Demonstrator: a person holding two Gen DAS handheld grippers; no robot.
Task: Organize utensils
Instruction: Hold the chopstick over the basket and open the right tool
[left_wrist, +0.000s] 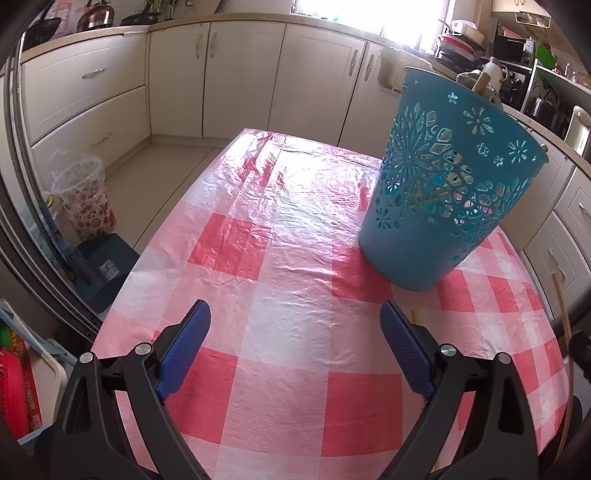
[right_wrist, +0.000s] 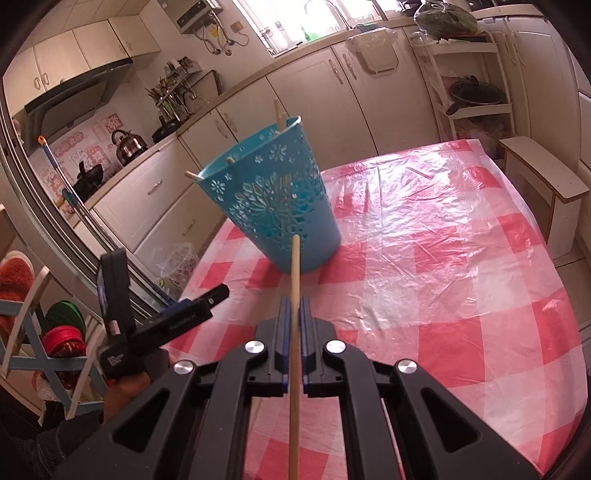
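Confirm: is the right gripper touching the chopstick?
Touching. The right wrist view shows the right gripper shut on the chopstick, pads pressing both sides.

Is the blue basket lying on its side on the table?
No, the blue basket stands upright on the checked tablecloth, its open rim up and wooden sticks poking out.

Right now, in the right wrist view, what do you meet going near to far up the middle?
Right gripper, jaws shut on a thin wooden chopstick → red-and-white checked plastic tablecloth → perforated blue plastic basket → cream kitchen cabinets.
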